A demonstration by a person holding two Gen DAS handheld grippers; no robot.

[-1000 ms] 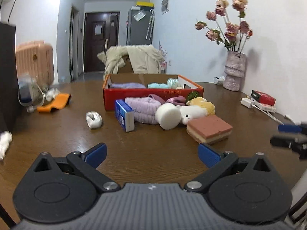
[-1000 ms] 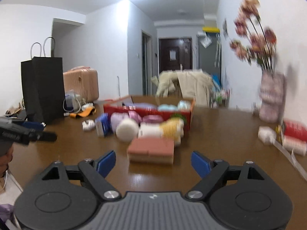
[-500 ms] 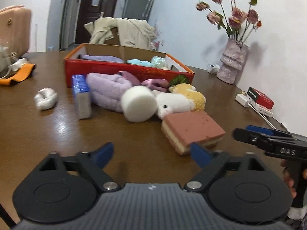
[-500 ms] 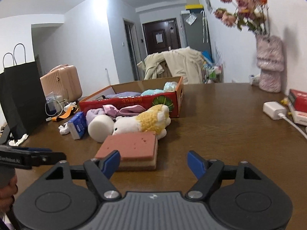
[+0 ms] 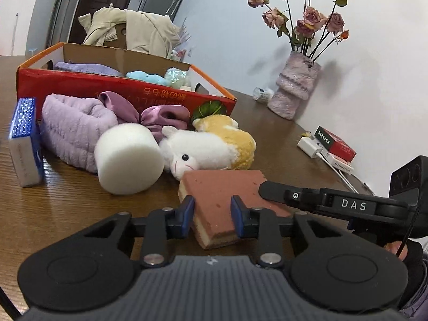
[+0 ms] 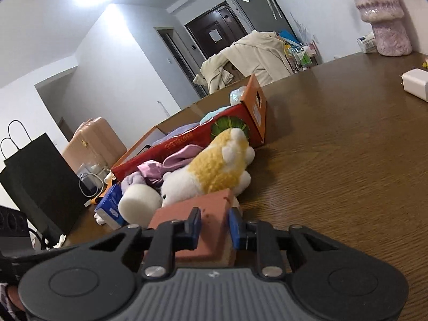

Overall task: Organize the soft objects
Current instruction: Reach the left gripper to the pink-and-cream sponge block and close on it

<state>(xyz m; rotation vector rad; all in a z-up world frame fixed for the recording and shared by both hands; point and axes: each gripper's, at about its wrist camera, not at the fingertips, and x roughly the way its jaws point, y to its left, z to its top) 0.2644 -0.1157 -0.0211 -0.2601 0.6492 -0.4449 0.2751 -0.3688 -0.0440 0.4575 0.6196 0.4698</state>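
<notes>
Both grippers are at the same thing, a flat sponge block with a brick-pink top and a yellow under-layer, lying on the brown wooden table [image 5: 67, 214]. The left gripper [image 5: 212, 215] has its blue-padded jaws closing on the near corner of the pink sponge [image 5: 224, 195]; the pads sit right at its two edges, but whether they already press it cannot be told. The right gripper [image 6: 214, 227] comes at the same sponge [image 6: 211, 214] from its other side, jaws likewise closing with the block between them, pads at or just off its flanks. In the left view the right gripper's black finger lies across the sponge's far right corner.

Just beyond the sponge, touching its far edge, lies a white and yellow plush animal [image 5: 211, 144] on its side. Left of that, ahead of the left gripper, a white foam cylinder [image 5: 128, 157] rests on its curved side, and behind it a lilac fleece roll [image 5: 72, 125] with a satin purple bow [image 5: 149, 115]. Further left a small blue box [image 5: 25, 144] stands upright.

Behind all of these sits the red cardboard box [image 5: 88, 85], open-topped, with a lilac cloth, a pale blue soft piece and a glittery one inside. Far right of the left gripper, by the wall, stand a fuzzy pink vase [image 5: 294, 88] of dried roses, a white charger [image 5: 311, 145] and a red packet [image 5: 335, 144].
</notes>
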